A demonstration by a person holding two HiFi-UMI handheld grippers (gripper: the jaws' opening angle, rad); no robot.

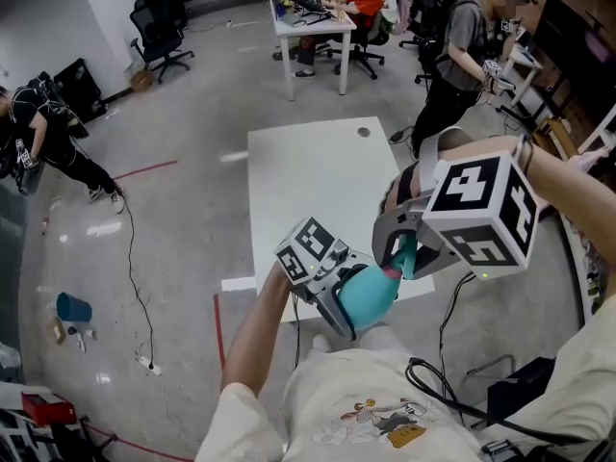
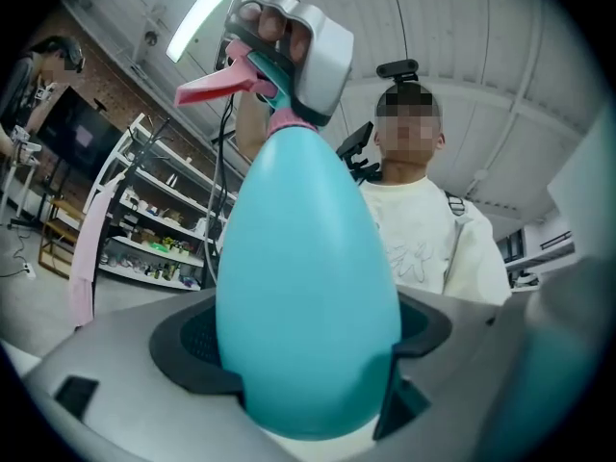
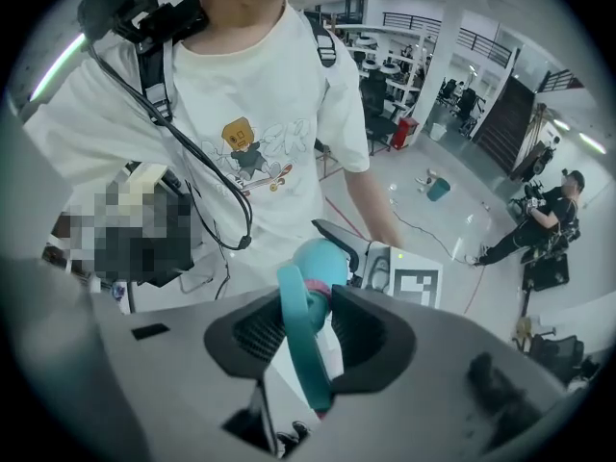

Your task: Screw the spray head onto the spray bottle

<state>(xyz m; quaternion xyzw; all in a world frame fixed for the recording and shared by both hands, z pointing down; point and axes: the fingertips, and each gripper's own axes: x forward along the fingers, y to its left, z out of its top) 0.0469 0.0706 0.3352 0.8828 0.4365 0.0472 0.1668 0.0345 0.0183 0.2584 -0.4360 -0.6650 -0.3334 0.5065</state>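
Note:
A teal egg-shaped spray bottle (image 1: pixel 368 295) is held up in front of the person's chest, over the near edge of the white table (image 1: pixel 308 191). My left gripper (image 1: pixel 339 308) is shut on the bottle's wide body (image 2: pixel 308 296), its dark pads against both sides. At the bottle's neck sits the teal spray head (image 2: pixel 265 75) with a pink trigger and collar. My right gripper (image 1: pixel 402 256) is shut on that spray head (image 3: pixel 300 335), which lies between the two dark pads. In the right gripper view the bottle (image 3: pixel 322 263) shows just beyond the pads.
Cables run from the person's chest rig down to the floor at the right. A blue bucket (image 1: pixel 72 308) stands on the floor at the left. Other people, desks and office chairs (image 1: pixel 159 32) are farther back. Shelving lines the right wall.

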